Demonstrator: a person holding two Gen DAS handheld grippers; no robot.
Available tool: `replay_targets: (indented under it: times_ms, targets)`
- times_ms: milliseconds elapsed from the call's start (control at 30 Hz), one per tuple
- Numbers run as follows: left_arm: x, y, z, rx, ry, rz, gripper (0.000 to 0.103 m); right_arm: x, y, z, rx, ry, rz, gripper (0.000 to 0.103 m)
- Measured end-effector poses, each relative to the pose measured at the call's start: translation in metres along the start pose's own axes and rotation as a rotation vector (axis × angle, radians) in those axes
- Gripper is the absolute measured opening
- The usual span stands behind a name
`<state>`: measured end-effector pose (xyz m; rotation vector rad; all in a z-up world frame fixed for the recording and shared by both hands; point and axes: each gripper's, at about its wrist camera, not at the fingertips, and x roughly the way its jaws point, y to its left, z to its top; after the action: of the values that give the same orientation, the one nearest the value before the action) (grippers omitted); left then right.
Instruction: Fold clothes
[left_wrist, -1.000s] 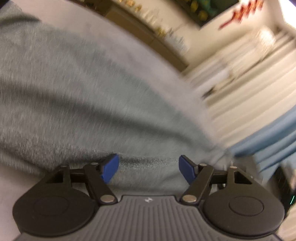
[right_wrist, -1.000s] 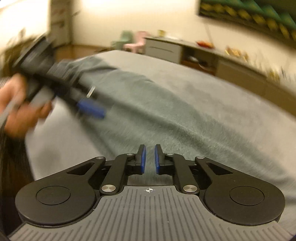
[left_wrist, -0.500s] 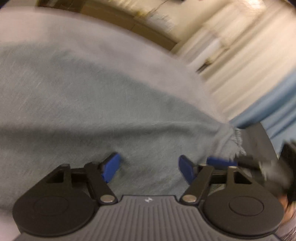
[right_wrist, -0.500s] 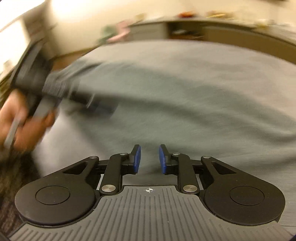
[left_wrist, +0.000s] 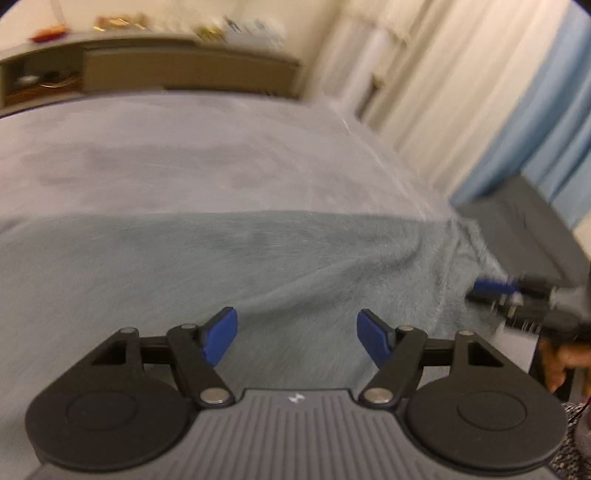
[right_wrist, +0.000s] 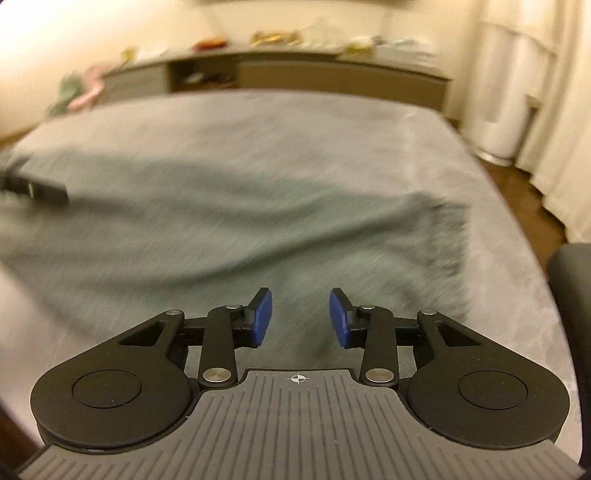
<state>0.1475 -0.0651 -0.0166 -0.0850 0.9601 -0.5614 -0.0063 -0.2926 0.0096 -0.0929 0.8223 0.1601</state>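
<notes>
R view only – floor (right_wrist: 524, 192) (blurred)

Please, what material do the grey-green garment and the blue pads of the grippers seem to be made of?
Garment: probably a soft knit or fleece, matte; it drapes in loose folds and its right edge looks fuzzy, though blur hides the weave. Blue pads: likely rubber or soft plastic, smooth, with a dull sheen.

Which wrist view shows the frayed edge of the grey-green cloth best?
The right wrist view: the grey-green cloth spreads across the bed and its frayed edge runs in full down the right side. The left wrist view shows the same cloth, but its fringe sits blurred near the frame's right edge.
</notes>
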Motion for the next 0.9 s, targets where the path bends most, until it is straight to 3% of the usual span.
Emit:
replay_targets:
  times_ms: [33,100,167,233,267,300,367,433,467,500,533,567,633,700,733,767,800,867,900]
  targets:
    - [0.019,-0.004,0.007,-0.002,0.031,0.029,0.07,0.007,-0.008,0.004,0.013,0.002,-0.005,0.039]
    - [0.034,-0.012,0.016,0.059,0.007,0.099,0.072,0.021,-0.024,0.012,0.038,0.005,-0.016,0.039]
    - [0.044,-0.009,0.026,0.07,-0.007,0.231,0.061,0.034,-0.039,0.02,0.063,0.009,-0.027,0.037]
    - [0.044,0.006,0.033,0.019,-0.025,0.28,0.053,0.048,-0.055,0.029,0.088,0.012,-0.038,0.023]
    - [0.044,0.013,0.037,-0.013,-0.024,0.287,0.041,0.055,-0.063,0.033,0.102,0.014,-0.045,0.02]
    - [0.043,0.021,0.042,-0.046,-0.024,0.294,0.026,0.059,-0.072,0.036,0.132,0.012,-0.068,0.002]
    - [0.041,0.029,0.048,-0.098,-0.011,0.305,0.022,0.062,-0.08,0.04,0.163,0.016,-0.093,0.0]
    - [0.038,0.03,0.052,-0.139,0.008,0.313,0.031,0.061,-0.07,0.043,0.122,0.011,-0.151,0.0]
    - [0.036,0.021,0.053,-0.136,-0.009,0.298,0.051,0.059,-0.063,0.044,0.1,-0.002,-0.17,0.006]
    - [0.035,0.013,0.054,-0.131,-0.027,0.279,0.069,0.056,-0.057,0.045,0.09,-0.033,-0.169,0.018]
    - [0.035,0.0,0.053,-0.112,-0.046,0.232,0.072,0.05,-0.052,0.047,0.087,-0.076,-0.147,0.033]
    - [0.038,-0.01,0.053,-0.098,-0.038,0.177,0.073,0.048,-0.048,0.049,0.091,-0.107,-0.107,0.04]
    - [0.05,-0.032,0.053,-0.071,-0.005,0.07,0.073,0.053,-0.045,0.053,0.085,-0.125,-0.06,0.043]
    - [0.07,-0.049,0.051,-0.026,0.04,0.058,0.073,0.069,-0.046,0.059,0.069,-0.101,-0.043,0.043]
    - [0.081,-0.055,0.051,-0.003,0.046,0.108,0.074,0.077,-0.046,0.061,0.061,-0.087,-0.035,0.041]
    - [0.085,-0.061,0.052,0.032,0.021,0.166,0.071,0.09,-0.05,0.063,0.062,-0.039,-0.072,0.039]
    - [0.089,-0.062,0.056,0.042,0.012,0.234,0.067,0.096,-0.057,0.064,0.069,-0.052,-0.115,0.04]
    - [0.095,-0.059,0.064,0.009,-0.005,0.367,0.067,0.098,-0.075,0.072,0.164,-0.041,-0.154,0.024]
    - [0.097,-0.052,0.068,-0.04,-0.015,0.402,0.069,0.097,-0.084,0.076,0.216,-0.037,-0.175,0.01]
